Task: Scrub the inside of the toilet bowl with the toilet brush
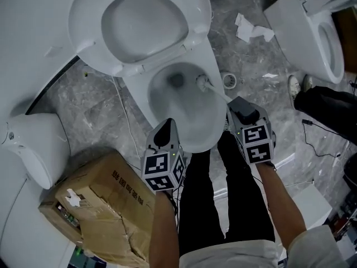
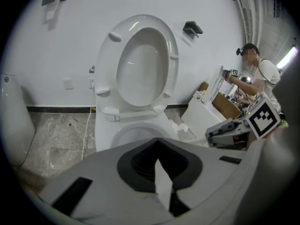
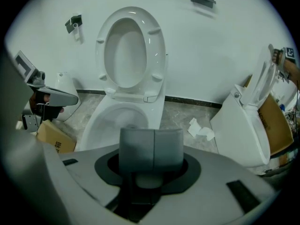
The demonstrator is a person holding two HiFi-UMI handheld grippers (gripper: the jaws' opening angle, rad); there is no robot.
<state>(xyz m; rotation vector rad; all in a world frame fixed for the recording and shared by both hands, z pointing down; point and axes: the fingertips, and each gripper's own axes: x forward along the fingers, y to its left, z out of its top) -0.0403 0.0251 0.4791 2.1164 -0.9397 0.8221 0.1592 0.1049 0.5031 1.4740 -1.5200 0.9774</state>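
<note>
Head view — right gripper (image 1: 231, 103) clamps brush (image 1: 204, 83), angled into toilet bowl (image 1: 217, 121) for scrubbing — left gripper (image 1: 165, 128) closed, empty.

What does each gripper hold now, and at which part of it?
The right gripper holds the toilet brush by the upper end of its handle, with the bristle head down in the bowl. The left gripper holds nothing.
</note>
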